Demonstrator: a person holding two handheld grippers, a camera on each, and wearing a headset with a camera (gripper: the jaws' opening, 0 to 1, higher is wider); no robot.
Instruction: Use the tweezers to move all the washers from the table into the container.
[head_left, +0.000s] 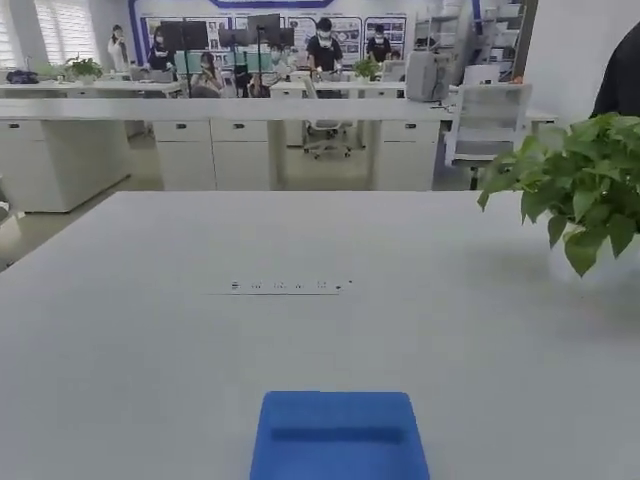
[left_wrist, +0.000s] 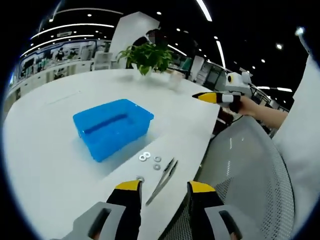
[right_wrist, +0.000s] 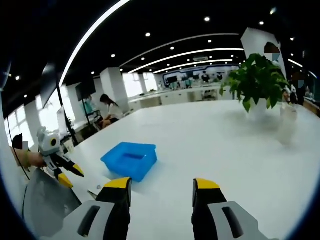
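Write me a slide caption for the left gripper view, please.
Open left gripper facing tweezers and washers lying beside a blue container on the white table.

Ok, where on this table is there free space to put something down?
The table is bare from the container out to the plant, and to both sides of the container. It is crowded only in the strip between the container and the near edge, where the washers and tweezers lie.
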